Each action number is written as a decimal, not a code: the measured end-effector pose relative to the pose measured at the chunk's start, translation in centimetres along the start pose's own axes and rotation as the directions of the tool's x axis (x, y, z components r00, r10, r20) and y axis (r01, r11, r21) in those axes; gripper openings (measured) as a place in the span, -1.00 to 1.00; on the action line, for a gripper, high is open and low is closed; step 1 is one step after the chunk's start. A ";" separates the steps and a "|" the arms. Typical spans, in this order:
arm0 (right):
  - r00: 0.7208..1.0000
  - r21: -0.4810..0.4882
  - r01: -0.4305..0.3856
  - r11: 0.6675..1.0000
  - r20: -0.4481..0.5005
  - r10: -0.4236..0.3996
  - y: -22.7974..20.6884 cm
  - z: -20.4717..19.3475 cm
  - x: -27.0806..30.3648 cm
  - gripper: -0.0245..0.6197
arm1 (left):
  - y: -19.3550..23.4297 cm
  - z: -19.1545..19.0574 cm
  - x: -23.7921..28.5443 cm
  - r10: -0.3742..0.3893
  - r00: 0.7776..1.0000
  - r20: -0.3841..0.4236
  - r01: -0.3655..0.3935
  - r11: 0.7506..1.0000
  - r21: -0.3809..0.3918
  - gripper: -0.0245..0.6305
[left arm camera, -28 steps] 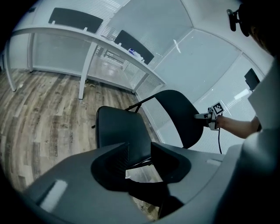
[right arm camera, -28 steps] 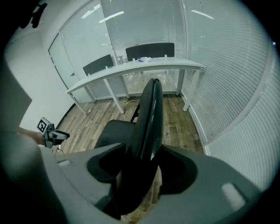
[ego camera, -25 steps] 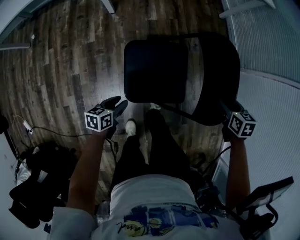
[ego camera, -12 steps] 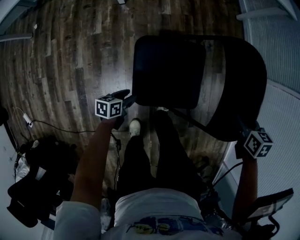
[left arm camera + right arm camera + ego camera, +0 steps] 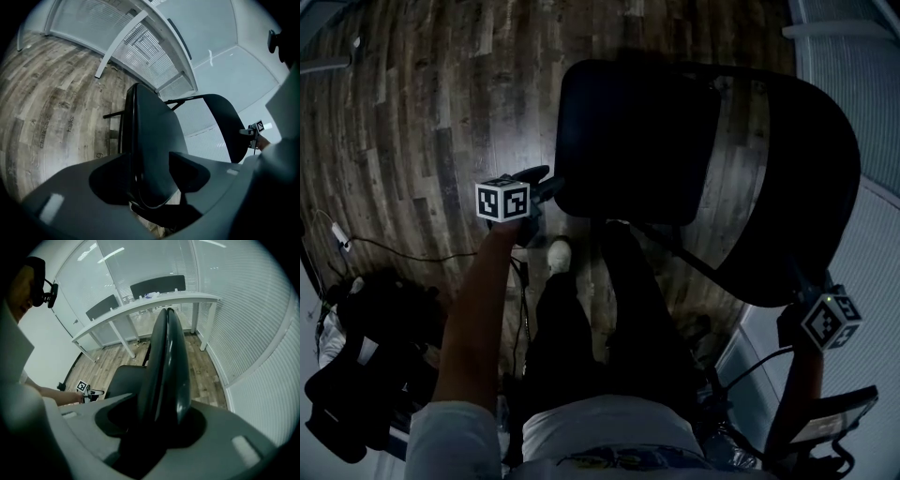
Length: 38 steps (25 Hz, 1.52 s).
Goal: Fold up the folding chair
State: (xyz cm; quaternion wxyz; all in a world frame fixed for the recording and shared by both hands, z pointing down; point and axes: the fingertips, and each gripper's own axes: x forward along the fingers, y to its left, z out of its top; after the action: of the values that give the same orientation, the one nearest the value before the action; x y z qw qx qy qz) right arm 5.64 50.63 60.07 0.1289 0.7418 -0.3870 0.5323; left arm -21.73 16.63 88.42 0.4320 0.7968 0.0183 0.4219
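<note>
Left hand-held gripper (image 5: 542, 186): jaws had just been opening, stood apart astride the near edge of the seat (image 5: 637, 141), unclamped | folding chair (image 5: 741, 253): stood unfolded on the wood floor (image 5: 412, 112) before the person | right hand-held gripper (image 5: 157, 420): jaws had just been closing, gripped the backrest (image 5: 164, 357) rim.

- Head view: overhead, facing steeply down on the folding chair (image 5: 637, 141) and plank floor (image 5: 412, 112).
- Left gripper view: close at the seat (image 5: 154, 140) edge, facing the backrest (image 5: 225, 122).
- Right gripper view: close at the backrest edge, facing the seat.
- All three share the chair.
</note>
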 end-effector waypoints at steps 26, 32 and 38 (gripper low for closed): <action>0.998 0.135 -0.051 0.990 -0.026 0.055 0.9 0.6 -1.0 -0.48 | 0.2 0.5 7.3 -0.468 0.884 0.027 0.462 0.859 -0.220 0.00; 0.962 0.483 0.267 0.834 -0.079 -0.262 -1.6 -2.4 -4.0 -0.50 | -0.1 0.1 7.7 -0.519 0.854 -0.033 0.497 0.834 -0.240 -0.02; 1.000 0.111 -0.020 0.994 -0.017 0.022 0.4 1.6 -1.2 -0.51 | -0.7 0.6 8.0 -0.554 0.831 -0.051 0.532 0.817 -0.222 -0.13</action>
State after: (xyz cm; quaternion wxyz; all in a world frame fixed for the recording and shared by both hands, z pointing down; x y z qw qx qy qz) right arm 6.29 49.86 58.25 0.0853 0.7388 -0.3634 0.5610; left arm -15.91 19.84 93.03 0.6098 0.6860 0.2273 0.3254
